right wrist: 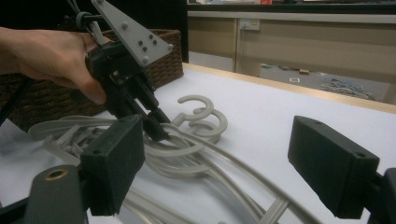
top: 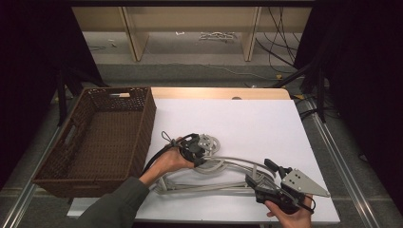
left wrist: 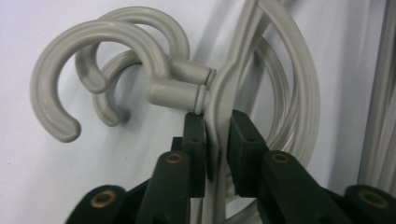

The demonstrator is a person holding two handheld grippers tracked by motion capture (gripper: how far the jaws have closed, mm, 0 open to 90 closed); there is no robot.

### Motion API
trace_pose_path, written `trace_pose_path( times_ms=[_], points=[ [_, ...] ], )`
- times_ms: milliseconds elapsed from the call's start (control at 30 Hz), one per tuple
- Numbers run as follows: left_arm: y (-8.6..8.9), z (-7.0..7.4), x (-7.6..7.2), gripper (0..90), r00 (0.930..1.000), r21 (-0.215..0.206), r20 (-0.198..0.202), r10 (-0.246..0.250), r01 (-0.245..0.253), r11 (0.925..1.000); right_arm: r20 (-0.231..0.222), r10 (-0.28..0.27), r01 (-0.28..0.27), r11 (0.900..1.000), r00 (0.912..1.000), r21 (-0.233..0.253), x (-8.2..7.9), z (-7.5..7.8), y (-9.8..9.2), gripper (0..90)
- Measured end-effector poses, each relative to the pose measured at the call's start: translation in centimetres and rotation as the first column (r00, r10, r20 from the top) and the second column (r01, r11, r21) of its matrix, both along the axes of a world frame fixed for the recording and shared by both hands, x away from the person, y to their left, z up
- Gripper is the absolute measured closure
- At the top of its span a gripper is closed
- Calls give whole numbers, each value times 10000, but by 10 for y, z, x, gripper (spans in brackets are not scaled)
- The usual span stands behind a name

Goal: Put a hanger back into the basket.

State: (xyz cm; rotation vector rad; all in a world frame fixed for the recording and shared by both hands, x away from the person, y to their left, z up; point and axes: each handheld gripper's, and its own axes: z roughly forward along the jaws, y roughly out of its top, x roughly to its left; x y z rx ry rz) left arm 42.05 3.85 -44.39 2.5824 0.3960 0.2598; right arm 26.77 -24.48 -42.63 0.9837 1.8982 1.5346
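Left gripper view: tongs [left wrist: 217, 140] pinching hanger [left wrist: 219, 88]

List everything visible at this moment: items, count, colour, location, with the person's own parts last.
Clothes hangers: three hooks visible, so likely three, grey plastic, stacked at the sheet's near middle.
Wicker basket: one, dark brown, nothing in it, table's left.
Sheet: one, white, covers the table.
Table edge: light wood, far side.
Cables: several, dark, on the floor beyond.
Left tongs: black, shut on a hanger neck below the hooks.
Right tongs: black, open over the hanger arms.
Hands: left, right.
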Motion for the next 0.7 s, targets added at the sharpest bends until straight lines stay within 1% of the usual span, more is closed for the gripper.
trace_pose_path(
  times_ms=[33, 100, 133, 167, 200, 233, 267, 300, 333, 367, 433, 467, 500, 533, 567, 600, 667, 700],
  points=[
    [2, 4, -1, 794, 10000, -126, -28, -45, 45, 9999, 18, 4, -4, 10000, 10000, 17, 0, 0, 0, 196],
    [3, 6, -2, 796, 10000, -126, 7, -70, 70, 9999, 10, 9, -9, 10000, 10000, 25, 0, 0, 0, 196],
    [5, 10, -3, 797, 9998, -49, 127, -160, 160, 9999, 8, 13, -13, 10000, 10000, 26, 0, 0, 0, 196],
    [6, 13, -3, 798, 9998, -122, 138, -171, 173, 9998, 55, 8, -8, 10000, 10000, 67, 1, -1, 0, 196],
    [7, 15, -4, 799, 9998, -236, 157, -75, 79, 9997, 0, 11, -11, 10000, 10000, 18, 0, 0, 0, 197],
    [7, 15, -4, 799, 9998, -236, 157, -75, 79, 9997, 0, 11, -11, 10000, 10000, 18, 0, 0, 0, 197],
    [8, 20, -5, 799, 9997, -342, 220, 56, -48, 9994, 8, 9, -9, 10000, 10000, 28, 0, 0, 0, 196],
    [8, 20, -5, 800, 9997, -342, 220, 56, -48, 9994, 0, 9, -9, 10000, 10000, 24, 0, 0, 0, 196],
    [9, 25, -6, 800, 9997, -421, 246, 88, -78, 9991, 68, -51, 51, 10000, 10000, 38, 0, 0, 0, 196],
    [9, 26, -7, 800, 9994, -758, 188, 283, -268, 9968, 75, -47, 47, 10000, 10000, 39, 1, -1, 0, 197],
    [10, 28, -7, 801, 9996, -793, 164, 248, -235, 9966, 31, -15, 15, 10000, 10000, 15, 0, 0, 0, 196],
    [11, 30, -6, 801, 9995, -909, 12, 314, -312, 9954, 21, 0, 0, 10000, 10000, 43, 0, 0, 0, 196],
    [15, 34, -2, 801, 9995, -936, 32, 314, -310, 9951, 28, 6, -6, 10000, 10000, 56, 1, -1, 0, 196],
    [15, 34, -2, 801, 9995, -936, 32, 314, -310, 9951, 23, 13, -13, 10000, 10000, 57, 0, -1, 0, 196],
    [17, 39, 0, 802, 9993, -1099, -3, 385, -383, 9932, 30, 14, -14, 10000, 10000, 53, 0, 0, 0, 196],
    [17, 39, 0, 803, 9993, -1099, -3, 385, -383, 9932, 30, 14, -14, 10000, 10000, 53, 0, 0, 0, 196],
    [18, 46, 0, 804, 9992, -1162, 30, 403, -397, 9924, -33, 48, -48, 10000, 10000, 10, 0, 0, -1, 196],
    [19, 49, 0, 804, 9987, -1179, 42, 509, -500, 9918, -33, 48, -48, 10000, 10000, 10, 0, 0, -1, 196]
  ],
)
